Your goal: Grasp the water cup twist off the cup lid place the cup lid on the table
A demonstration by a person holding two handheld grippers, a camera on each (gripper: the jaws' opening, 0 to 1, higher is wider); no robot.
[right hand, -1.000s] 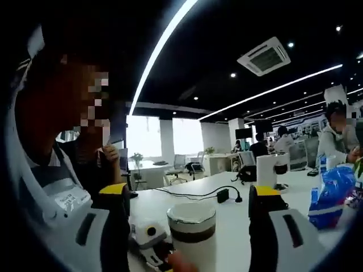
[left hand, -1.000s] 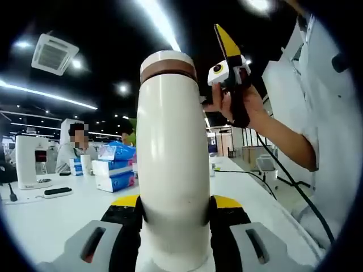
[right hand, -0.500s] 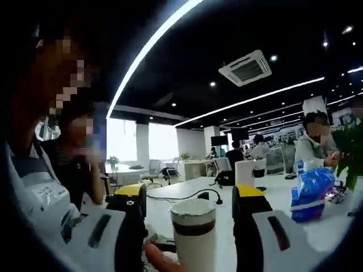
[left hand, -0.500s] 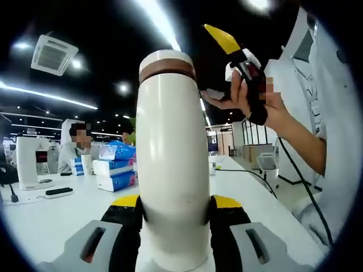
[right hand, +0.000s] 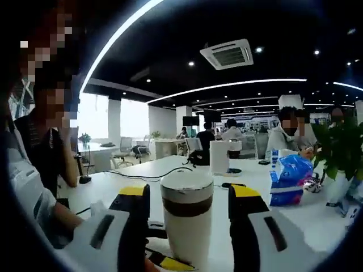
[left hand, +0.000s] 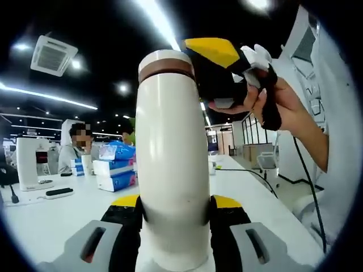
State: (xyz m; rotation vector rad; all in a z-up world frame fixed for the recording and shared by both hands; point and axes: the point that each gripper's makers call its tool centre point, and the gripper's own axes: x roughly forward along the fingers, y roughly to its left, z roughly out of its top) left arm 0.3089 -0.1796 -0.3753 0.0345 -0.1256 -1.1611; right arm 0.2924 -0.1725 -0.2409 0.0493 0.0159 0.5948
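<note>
Gripper left (left hand: 173, 218) is clamped on the lower body of the water cup (left hand: 170, 164), jaws tight against both sides, cup upright and held above the white bench (left hand: 51, 212). Cup lid (left hand: 167, 59) with its brown band still sits on top, so the grasp step is done and the twist-off is just being set up. Right gripper (left hand: 218, 68), held in the person's hand (left hand: 278, 105), is right beside the lid in the left gripper view, touching or nearly so, can't tell which. In the right gripper view the right gripper (right hand: 187, 207) has its jaws spread wide, one each side of the lid (right hand: 187, 192), not closed on it. Next move, as I judge it: close the right jaws on the lid band, then rotate against the left hold; a slip on the smooth lid is the risk. Versus half a second ago, the right gripper has come in from up and to the right to the lid's edge, and the lid now sits centred between its jaws. Tissue packs (left hand: 116, 167) stay well behind on the bench.
</note>
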